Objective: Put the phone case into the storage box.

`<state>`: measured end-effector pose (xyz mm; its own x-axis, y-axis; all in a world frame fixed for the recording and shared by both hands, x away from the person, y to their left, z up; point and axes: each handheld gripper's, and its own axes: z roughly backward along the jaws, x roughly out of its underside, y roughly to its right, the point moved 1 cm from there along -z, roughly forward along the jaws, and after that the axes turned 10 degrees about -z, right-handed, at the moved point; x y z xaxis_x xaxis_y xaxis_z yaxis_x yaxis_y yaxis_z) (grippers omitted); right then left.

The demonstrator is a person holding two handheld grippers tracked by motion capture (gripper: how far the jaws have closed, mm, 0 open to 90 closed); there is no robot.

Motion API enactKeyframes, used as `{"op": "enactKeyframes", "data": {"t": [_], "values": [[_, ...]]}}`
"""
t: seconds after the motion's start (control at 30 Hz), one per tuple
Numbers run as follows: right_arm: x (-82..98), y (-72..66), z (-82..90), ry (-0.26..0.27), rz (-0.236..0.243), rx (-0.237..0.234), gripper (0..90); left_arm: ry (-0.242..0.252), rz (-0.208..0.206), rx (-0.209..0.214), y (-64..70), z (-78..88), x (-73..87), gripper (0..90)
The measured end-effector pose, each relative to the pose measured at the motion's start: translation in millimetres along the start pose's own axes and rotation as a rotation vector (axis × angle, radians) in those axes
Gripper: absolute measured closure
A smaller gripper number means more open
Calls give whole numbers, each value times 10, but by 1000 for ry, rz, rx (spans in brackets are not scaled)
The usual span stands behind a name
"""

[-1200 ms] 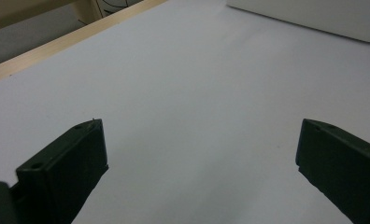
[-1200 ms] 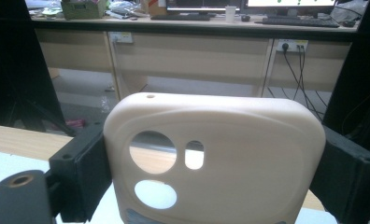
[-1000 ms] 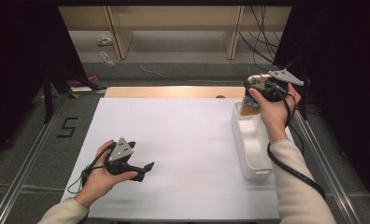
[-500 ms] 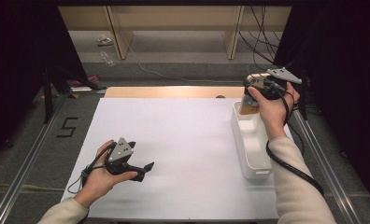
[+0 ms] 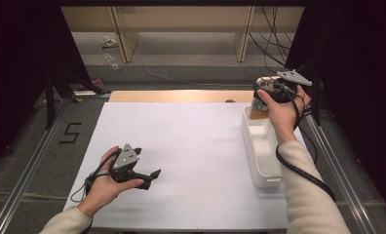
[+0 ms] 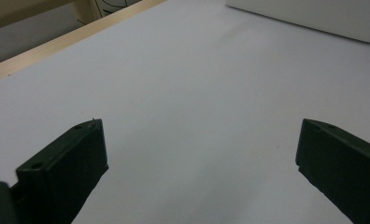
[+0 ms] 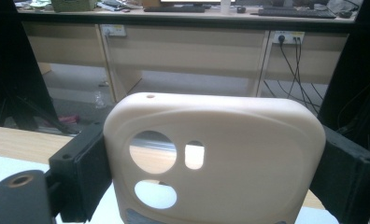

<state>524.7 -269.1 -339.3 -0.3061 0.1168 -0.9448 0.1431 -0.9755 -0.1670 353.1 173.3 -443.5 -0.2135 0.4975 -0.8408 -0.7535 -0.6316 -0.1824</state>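
Right gripper (image 5: 258, 100) clamped on a cream plastic phone case with cut-outs (image 7: 213, 158), above the long white plastic tray (image 5: 262, 152) by the table's right edge. Left gripper (image 6: 199, 163) agape, empty, near the front-left corner.

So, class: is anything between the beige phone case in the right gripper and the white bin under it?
Nothing visible. The right gripper holds the phone case above the far end of the bin, whose visible inside looks bare.

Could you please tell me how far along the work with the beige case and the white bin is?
In hand: the right gripper is clamped on the beige case, raised above the far end of the white bin. The left gripper rests open on the table. Left: probably setting the case down, perhaps into the bin.
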Motion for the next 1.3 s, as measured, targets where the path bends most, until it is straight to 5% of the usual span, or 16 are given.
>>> {"op": "enactKeyframes", "data": {"t": [1.3], "values": [[18,8,-186,-33,5,26,119,-1,3,3,-1,-5,3,16]]}}
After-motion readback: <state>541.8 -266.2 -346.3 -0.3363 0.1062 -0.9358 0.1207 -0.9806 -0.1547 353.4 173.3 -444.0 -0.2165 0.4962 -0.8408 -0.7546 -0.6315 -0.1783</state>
